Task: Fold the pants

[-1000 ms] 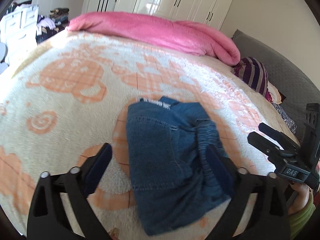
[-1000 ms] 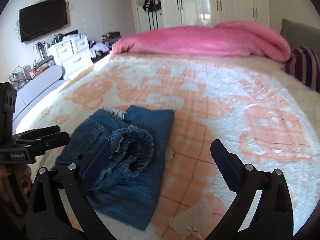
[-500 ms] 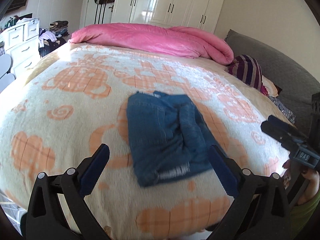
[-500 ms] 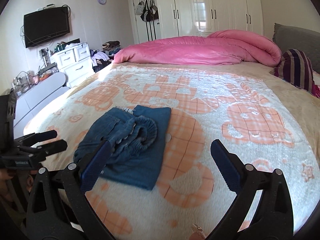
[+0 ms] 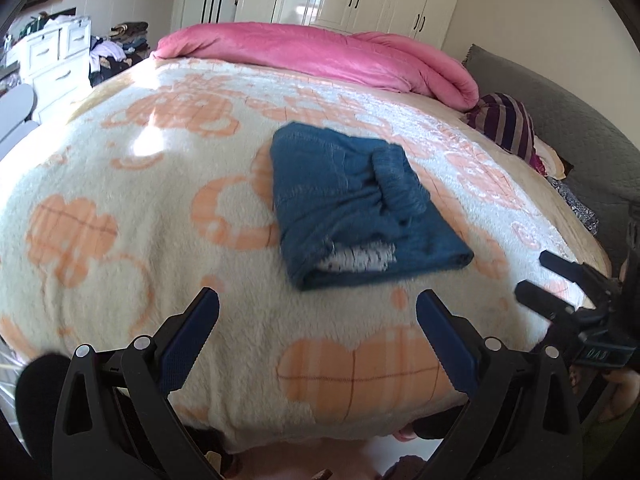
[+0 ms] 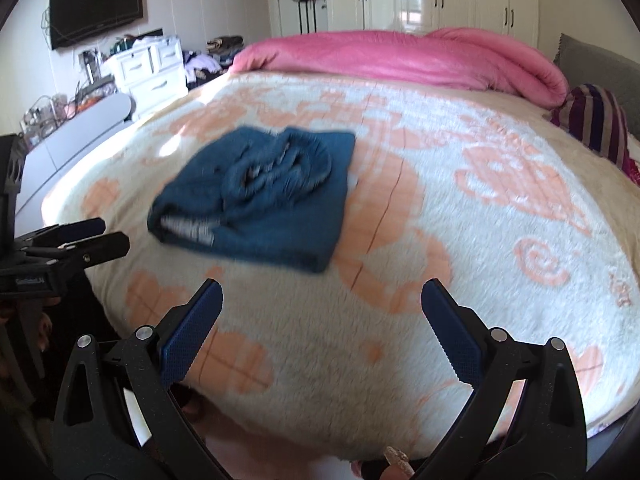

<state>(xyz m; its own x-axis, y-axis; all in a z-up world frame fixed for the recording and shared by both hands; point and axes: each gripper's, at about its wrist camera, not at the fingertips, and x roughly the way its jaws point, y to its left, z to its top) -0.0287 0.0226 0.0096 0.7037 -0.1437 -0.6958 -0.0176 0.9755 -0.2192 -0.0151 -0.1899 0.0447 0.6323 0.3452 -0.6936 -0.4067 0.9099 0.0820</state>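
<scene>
Left tool (image 5: 318, 320) held wide open, nothing gripped, kept low near bed edge. Right tool (image 6: 320, 308) likewise spread open and empty, well apart from the garment; both are judged parked clear so the fold isn't disturbed. Folded denim pants (image 5: 360, 204) are laid as a compact stack on the cream/orange blanket (image 5: 120, 184), elastic waistband bunched on top. Task judged approx. done. Pink duvet (image 6: 400, 56) at far end.

Bare blanket (image 6: 460, 240) open all round the folded pants (image 5: 352, 204) (near edge included); pink duvet (image 5: 320, 52) and striped pillow (image 5: 506, 124) bound the far side.
</scene>
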